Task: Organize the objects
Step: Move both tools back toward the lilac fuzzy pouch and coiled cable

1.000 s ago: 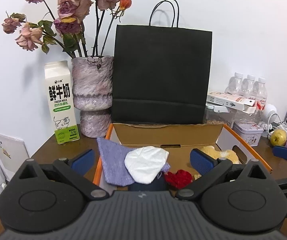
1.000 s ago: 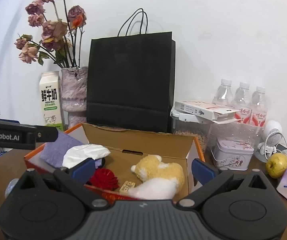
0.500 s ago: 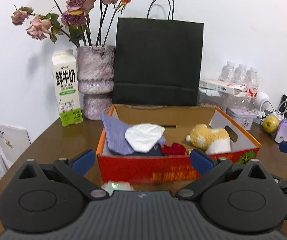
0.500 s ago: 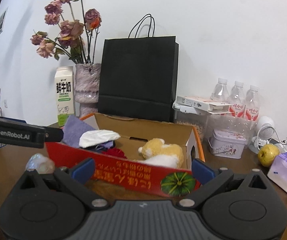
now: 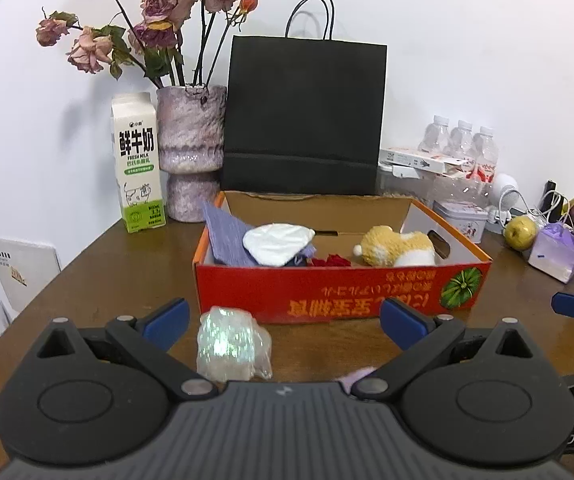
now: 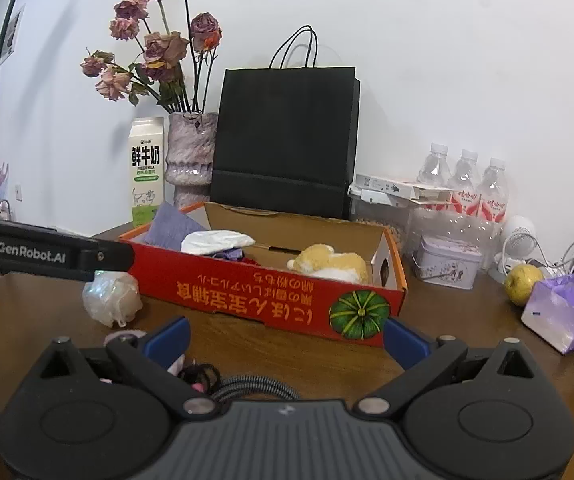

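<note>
A red cardboard box [image 5: 339, 292] stands on the brown table; it also shows in the right wrist view [image 6: 247, 292]. It holds a purple cloth [image 5: 223, 232], a white cloth [image 5: 277, 240], a red flower [image 5: 329, 261] and a yellow plush toy [image 5: 397, 246]. A crumpled clear plastic bag [image 5: 229, 344] lies on the table in front of the box, between my left gripper's [image 5: 283, 322] open fingers. My right gripper [image 6: 285, 338] is open and empty; a pink item [image 6: 125, 338], a dark hair tie [image 6: 199, 374] and a coiled cable [image 6: 255, 386] lie just before it.
A milk carton [image 5: 139, 168], a vase of dried roses [image 5: 189, 152] and a black paper bag [image 5: 303, 116] stand behind the box. Water bottles [image 5: 463, 148], a tin [image 5: 461, 220], a pear [image 5: 520, 232] and a purple pouch [image 5: 553, 250] crowd the right.
Both grippers have pulled back from over the box toward the table's front. The box front, plastic bag and small items on the table have come into view.
</note>
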Demonstrator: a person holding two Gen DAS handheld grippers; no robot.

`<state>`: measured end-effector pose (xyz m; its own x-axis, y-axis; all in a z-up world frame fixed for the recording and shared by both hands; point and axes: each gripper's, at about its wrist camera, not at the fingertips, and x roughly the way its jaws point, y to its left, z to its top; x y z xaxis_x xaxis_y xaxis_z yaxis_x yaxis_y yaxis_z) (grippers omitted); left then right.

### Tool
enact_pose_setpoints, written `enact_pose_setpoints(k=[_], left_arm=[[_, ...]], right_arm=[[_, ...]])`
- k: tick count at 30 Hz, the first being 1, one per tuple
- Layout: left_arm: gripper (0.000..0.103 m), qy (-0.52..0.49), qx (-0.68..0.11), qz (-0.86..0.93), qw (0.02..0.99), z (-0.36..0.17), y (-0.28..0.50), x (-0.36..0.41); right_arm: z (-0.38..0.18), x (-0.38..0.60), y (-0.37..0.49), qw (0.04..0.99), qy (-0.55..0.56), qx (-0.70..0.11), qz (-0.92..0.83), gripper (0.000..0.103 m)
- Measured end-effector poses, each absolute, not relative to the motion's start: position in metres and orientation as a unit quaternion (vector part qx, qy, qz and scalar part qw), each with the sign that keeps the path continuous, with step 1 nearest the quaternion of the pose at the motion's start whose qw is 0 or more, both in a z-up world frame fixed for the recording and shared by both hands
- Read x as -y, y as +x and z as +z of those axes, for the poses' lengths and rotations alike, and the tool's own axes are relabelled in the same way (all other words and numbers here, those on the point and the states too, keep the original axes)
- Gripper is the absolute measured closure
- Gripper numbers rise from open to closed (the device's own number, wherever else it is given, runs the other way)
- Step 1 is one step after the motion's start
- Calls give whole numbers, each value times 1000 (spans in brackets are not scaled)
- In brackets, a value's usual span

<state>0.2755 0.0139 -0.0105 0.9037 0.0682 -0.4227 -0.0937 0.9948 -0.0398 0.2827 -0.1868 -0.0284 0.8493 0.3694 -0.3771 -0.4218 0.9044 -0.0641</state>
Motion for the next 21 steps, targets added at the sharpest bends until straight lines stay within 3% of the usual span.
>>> enact_pose_setpoints(k=[21], left_arm=[[0,-34,-234,26,971,-37,223,-13]], right_arm=[[-59,194,247,949,-94,-236,187,0]])
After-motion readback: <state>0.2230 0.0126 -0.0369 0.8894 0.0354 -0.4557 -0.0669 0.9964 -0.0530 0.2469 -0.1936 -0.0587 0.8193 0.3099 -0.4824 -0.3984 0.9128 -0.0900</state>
